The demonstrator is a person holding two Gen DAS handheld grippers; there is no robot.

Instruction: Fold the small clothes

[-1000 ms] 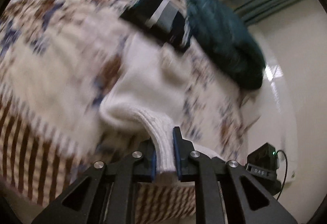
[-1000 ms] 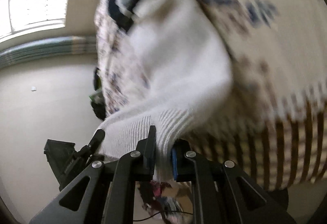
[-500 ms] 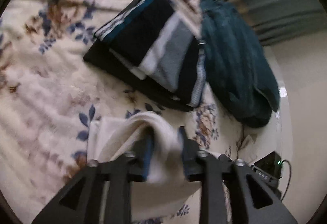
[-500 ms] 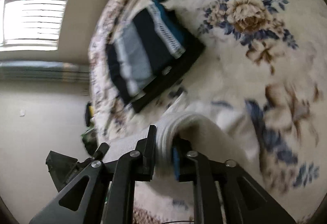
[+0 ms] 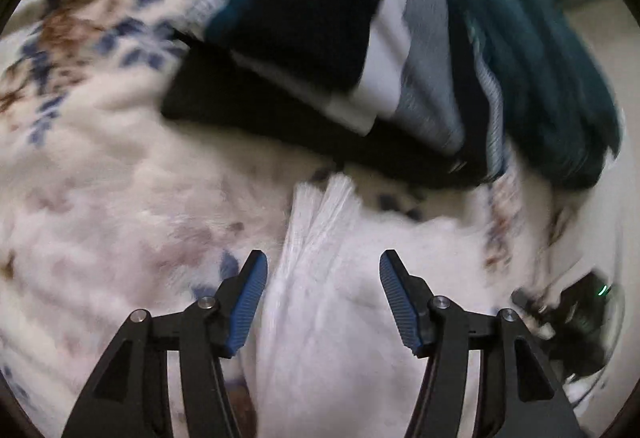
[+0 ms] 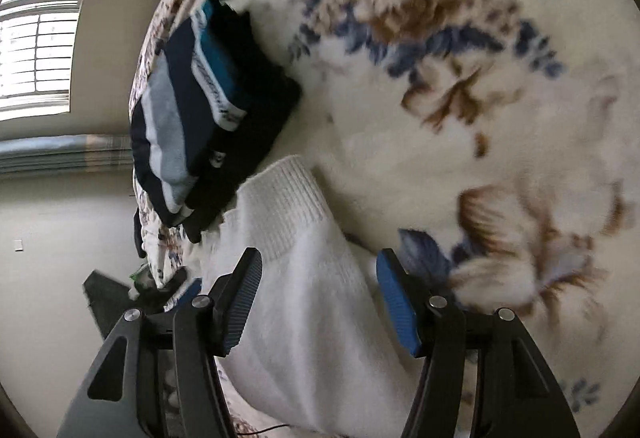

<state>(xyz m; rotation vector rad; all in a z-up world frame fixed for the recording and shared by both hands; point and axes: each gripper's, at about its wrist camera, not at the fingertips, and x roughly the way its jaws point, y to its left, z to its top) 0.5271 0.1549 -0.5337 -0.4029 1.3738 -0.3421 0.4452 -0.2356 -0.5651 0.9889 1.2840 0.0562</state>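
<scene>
On the floral blanket (image 6: 460,126), between my two sets of fingers, lies the white knit garment (image 6: 316,298), soft and cream-white, with a ribbed cuff (image 6: 284,198) at its far edge. Through my left gripper (image 5: 322,296) the cloth looks bunched into long folds, its ribbed end (image 5: 320,206) pointing toward the dark stack. My left fingers (image 5: 246,294) have just been opening and now stand spread, the white knit lying between them with neither blue pad pressing it. Just beyond it sits a folded pile of navy, grey and teal striped clothes (image 5: 360,50), with a crumpled teal garment (image 5: 532,50) beside it. My right gripper (image 6: 318,292) is likewise spread after opening, the garment resting flat between its fingers (image 6: 396,302), its cuff near the striped pile.
</scene>
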